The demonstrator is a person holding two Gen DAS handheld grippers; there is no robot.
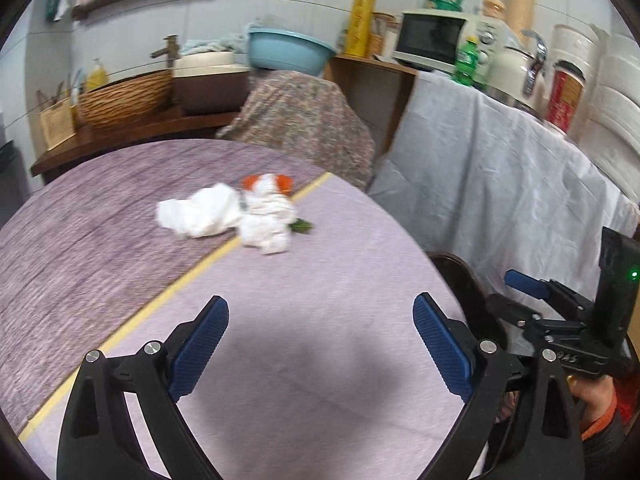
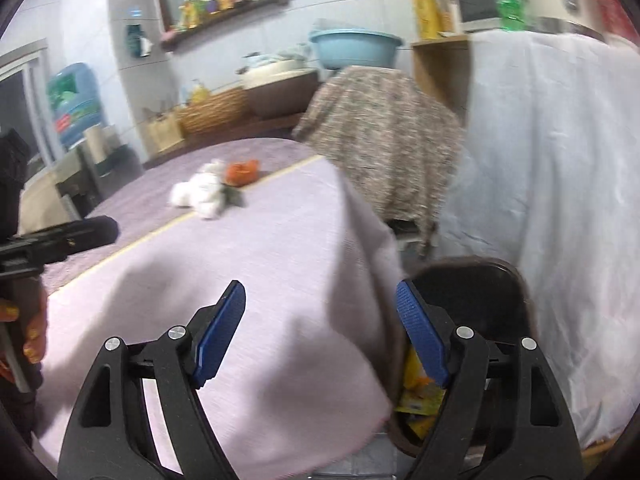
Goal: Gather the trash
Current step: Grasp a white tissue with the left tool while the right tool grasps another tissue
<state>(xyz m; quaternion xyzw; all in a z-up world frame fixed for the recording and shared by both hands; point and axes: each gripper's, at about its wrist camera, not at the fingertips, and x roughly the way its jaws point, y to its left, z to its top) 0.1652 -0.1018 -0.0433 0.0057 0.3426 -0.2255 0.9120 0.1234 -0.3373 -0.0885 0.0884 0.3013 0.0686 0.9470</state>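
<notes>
Crumpled white tissues (image 1: pixel 212 212) (image 2: pixel 200 192) lie far across the round table (image 1: pixel 304 352) (image 2: pixel 248 264), which has a purple cloth over it. Orange peel (image 1: pixel 285 182) (image 2: pixel 240 172) and a green leaf (image 1: pixel 302 225) sit against the tissues. My left gripper (image 1: pixel 320 304) hovers open over bare cloth, well short of the pile. My right gripper (image 2: pixel 320 286) is open too, over the table's right edge, with nothing between its fingers. A dark bin (image 1: pixel 460 276) (image 2: pixel 480 284) stands beside that edge, with a yellow wrapper (image 2: pixel 420 396) inside.
Behind the table is something draped in patterned cloth (image 1: pixel 304 120) and a counter under a white sheet (image 1: pixel 500 180). On the counter stand a microwave (image 1: pixel 432 38) and a green bottle (image 1: pixel 468 60). A wooden shelf at the back left holds a wicker basket (image 1: pixel 124 98) and a blue basin (image 1: pixel 288 50).
</notes>
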